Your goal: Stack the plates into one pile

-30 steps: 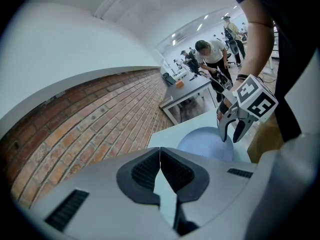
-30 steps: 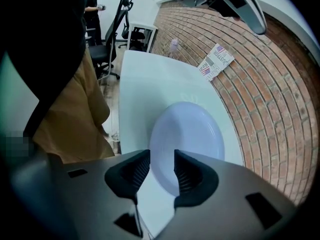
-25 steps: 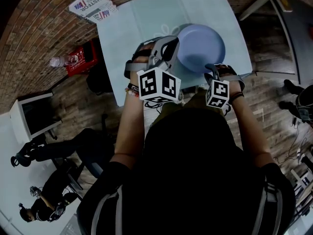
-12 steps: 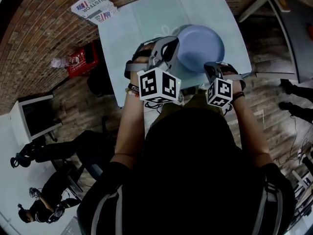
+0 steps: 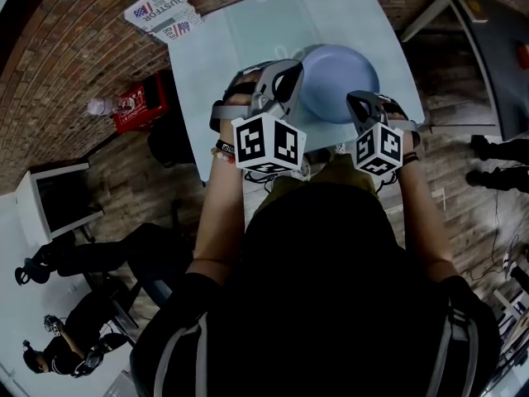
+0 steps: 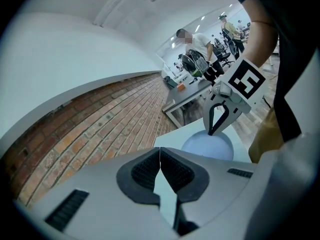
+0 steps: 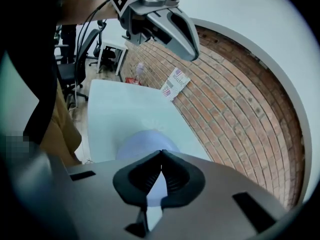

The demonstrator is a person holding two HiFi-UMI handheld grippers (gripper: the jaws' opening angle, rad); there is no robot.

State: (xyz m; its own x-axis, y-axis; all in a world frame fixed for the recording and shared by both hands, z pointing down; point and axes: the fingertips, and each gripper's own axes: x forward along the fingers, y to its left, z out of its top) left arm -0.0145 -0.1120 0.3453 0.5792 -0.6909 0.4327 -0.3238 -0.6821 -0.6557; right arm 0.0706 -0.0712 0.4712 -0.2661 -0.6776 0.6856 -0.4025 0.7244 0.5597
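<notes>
1. Centrally, a pale blue round plate [image 5: 343,77] lies flat on the pale blue-green rectangular table [image 5: 248,48], close to the table edge nearest the person. No view shows whether it is one plate or a pile.
2. The left gripper [image 5: 291,71] sits at the plate's left rim and overlaps it in the head view. The left gripper view shows its jaws clenched, with the dark ribbed pads meeting at the tips and nothing pinched. Only table top shows through the slit under them.
3. The right gripper [image 5: 355,99] is at the plate's near right rim, angled down. The right gripper view shows its tips pressed together and empty. The plate [image 7: 142,141] lies beyond and below them, apart from the pads.
4. In the left gripper view, the right gripper [image 6: 210,131] hangs over the plate [image 6: 207,146] with its closed tips at the plate's far edge. Touching or clear of it: cannot tell.
5. In the right gripper view, the left gripper [image 7: 192,54] is high in frame, above the table [image 7: 120,104].
6. The left marker cube [image 5: 267,143] and the right marker cube [image 5: 378,149] both face the head camera.
7. Off the table, a folded newspaper [image 5: 161,11] lies on the red-brown brick floor [image 5: 74,64] by the far left corner. A red crate [image 5: 139,102] stands left of the table, with a clear plastic bottle [image 5: 99,104] just beside it.
</notes>
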